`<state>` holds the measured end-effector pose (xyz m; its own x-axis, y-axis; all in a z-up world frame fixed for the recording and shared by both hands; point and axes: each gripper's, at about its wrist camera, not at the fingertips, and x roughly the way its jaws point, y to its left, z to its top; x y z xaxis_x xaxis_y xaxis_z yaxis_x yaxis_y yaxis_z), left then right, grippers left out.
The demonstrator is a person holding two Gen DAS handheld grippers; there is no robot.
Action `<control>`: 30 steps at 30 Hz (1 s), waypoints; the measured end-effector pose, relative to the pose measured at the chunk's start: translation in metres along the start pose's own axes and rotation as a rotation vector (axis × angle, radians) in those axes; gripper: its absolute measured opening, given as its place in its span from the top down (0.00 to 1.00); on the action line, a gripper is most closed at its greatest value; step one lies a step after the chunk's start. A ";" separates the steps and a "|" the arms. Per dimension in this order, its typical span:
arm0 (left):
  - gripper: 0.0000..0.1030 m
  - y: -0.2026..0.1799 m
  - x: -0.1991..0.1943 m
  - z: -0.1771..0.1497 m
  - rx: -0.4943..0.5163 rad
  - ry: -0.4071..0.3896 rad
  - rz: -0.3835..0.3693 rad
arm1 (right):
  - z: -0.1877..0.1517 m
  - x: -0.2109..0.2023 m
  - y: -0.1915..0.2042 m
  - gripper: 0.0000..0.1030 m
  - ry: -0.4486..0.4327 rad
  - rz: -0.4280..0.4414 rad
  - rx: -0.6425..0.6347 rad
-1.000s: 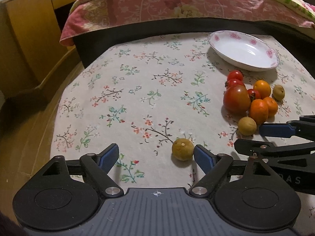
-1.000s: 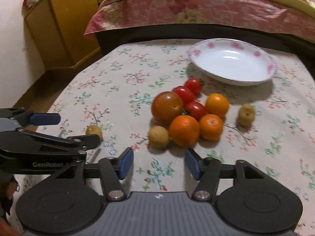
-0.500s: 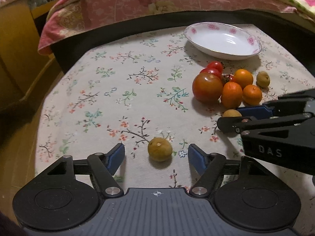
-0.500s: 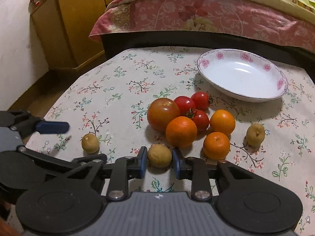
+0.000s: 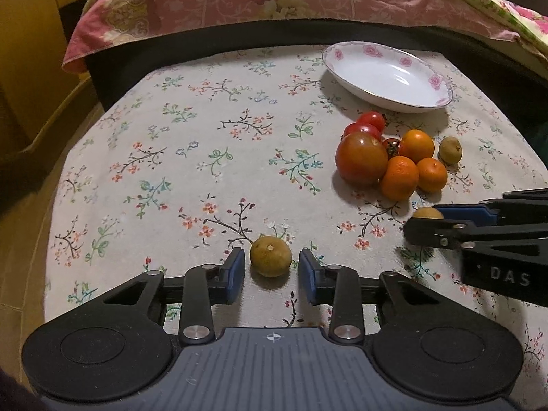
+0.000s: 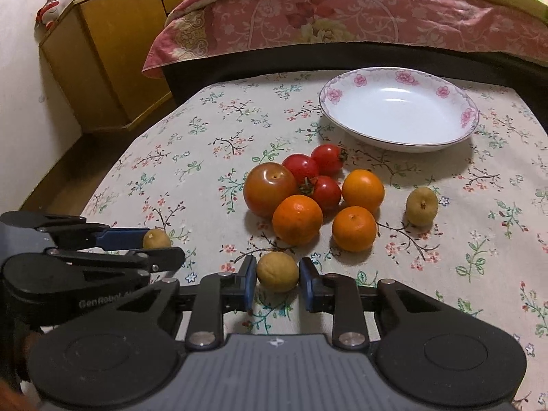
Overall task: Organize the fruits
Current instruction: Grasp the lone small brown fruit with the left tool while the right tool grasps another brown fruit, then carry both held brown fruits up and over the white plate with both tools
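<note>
**Left wrist view: both claws bracket a small fruit on the counter**

Left wrist view shows your left claw (image 5: 272,270) low over the floral counter (image 5: 205,144), its blue pads narrowed around a yellow-brown fruit (image 5: 270,256). A thin gap shows on each side of that fruit, so the pads flank it without touching, and it rests on the cloth.

At 3 o'clock in that view your right claw (image 5: 424,221) comes in from the side. In its own wrist view, the right claw (image 6: 277,279) sits around a pale yellow fruit (image 6: 277,271), the right pad close against it; whether both pads press on it is hard to tell from this angle.

The main cluster lies at 12 o'clock from the right claw, well clear of it: a large tomato (image 6: 270,189) at the left, three small red tomatoes (image 6: 325,159) touching behind and beside it, and three oranges (image 6: 297,219) packed against them on the near and right sides. A lone brownish fruit (image 6: 422,205) sits apart at 2 o'clock.

The flowered plate (image 6: 467,116) stands beyond the cluster at 1 o'clock, near the far edge of the counter, with nothing in it. Behind it runs the bed (image 6: 359,17); a wooden cabinet (image 6: 109,65) stands at 10 o'clock.
</note>
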<state>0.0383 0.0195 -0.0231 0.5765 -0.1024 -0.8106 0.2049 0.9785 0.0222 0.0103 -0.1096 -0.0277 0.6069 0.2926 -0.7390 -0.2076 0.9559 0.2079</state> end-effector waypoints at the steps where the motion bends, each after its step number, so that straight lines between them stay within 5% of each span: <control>1: 0.59 -0.002 0.000 0.000 0.006 0.000 0.005 | 0.000 -0.001 0.000 0.73 0.003 -0.003 -0.001; 10: 0.68 -0.006 -0.003 0.005 0.022 0.050 0.002 | 0.009 -0.027 -0.007 0.73 -0.002 -0.033 0.010; 30: 0.68 -0.048 -0.010 0.063 0.149 -0.049 -0.106 | 0.045 -0.040 -0.027 0.73 -0.015 -0.106 -0.045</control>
<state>0.0726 -0.0380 0.0208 0.5823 -0.2152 -0.7840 0.3791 0.9249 0.0278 0.0260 -0.1458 0.0249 0.6384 0.1907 -0.7457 -0.1761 0.9793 0.0997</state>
